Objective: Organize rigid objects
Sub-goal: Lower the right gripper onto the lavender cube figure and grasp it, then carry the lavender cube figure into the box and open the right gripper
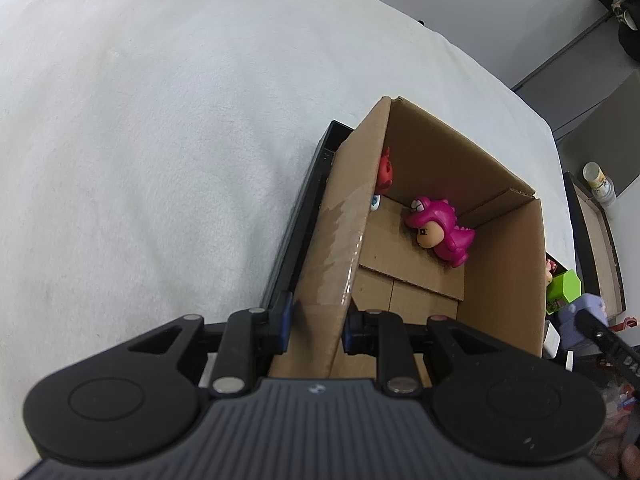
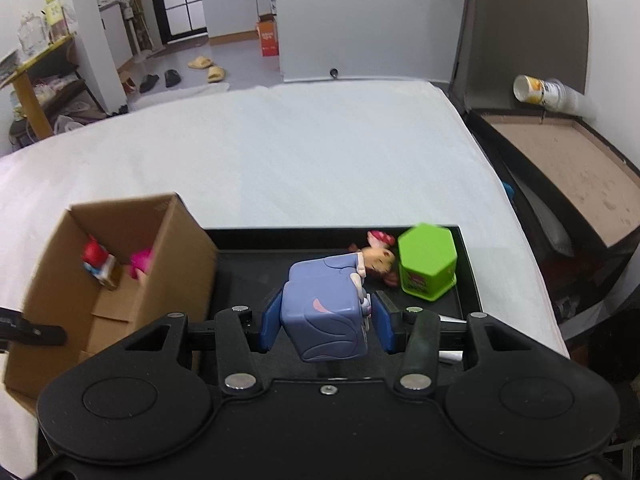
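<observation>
Closest to us, the right tongs [image 2: 324, 326] are closed on a lilac, block-shaped hard-plastic toy figure [image 2: 326, 312], one blue pad flat against each side, and the toy hangs above the shallow black tray [image 2: 466, 272]. We judge this toy light, stiff and smooth-skinned, so it could swivel or slip between the pads; its flat opposing faces are the sensible place to hold it, low and centred, as we have it now. The left tongs [image 1: 316, 326] pinch the near wall of the open brown cardboard box [image 1: 508, 276], one pad inside and one outside, steadying thin card that will flex if we pull hard. Inside the box lie a pink dinosaur-suited plastic figure [image 1: 440, 230] and a red toy [image 1: 385, 174] tucked against the wall. Left on the tray are a green hexagonal plastic container [image 2: 427, 266] and, touching it, a small doll with a red bow [image 2: 378, 258], which looks fiddlier to grip. All of this sits on a white bed [image 2: 320, 152].
</observation>
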`<state>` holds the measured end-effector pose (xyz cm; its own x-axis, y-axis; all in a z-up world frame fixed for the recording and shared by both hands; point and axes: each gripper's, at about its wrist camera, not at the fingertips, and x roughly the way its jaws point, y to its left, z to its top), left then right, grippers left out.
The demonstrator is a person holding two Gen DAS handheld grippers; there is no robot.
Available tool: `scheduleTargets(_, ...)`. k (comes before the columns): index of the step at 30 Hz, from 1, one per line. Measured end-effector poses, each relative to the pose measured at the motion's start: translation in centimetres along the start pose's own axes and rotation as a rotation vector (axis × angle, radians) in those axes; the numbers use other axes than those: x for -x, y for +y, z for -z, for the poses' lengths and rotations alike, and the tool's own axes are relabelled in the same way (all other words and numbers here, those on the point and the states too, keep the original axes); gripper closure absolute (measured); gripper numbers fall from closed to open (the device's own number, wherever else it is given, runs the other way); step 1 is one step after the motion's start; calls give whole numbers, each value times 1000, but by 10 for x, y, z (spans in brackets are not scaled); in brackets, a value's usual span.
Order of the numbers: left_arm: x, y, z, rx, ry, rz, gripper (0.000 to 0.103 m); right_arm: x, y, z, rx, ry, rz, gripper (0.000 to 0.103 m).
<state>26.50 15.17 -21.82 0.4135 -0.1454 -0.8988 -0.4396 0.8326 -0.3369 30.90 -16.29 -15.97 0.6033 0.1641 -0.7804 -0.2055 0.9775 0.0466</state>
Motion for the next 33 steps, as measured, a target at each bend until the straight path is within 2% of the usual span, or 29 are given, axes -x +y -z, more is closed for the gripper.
scheduleTargets(18, 1, 4, -1, 4, 9, 19, 80, 37, 45, -31, 40, -38, -110, 57)
scheduleTargets(33, 1, 5, 1, 2, 13, 35, 80, 25, 104, -38, 91, 1, -266, 57)
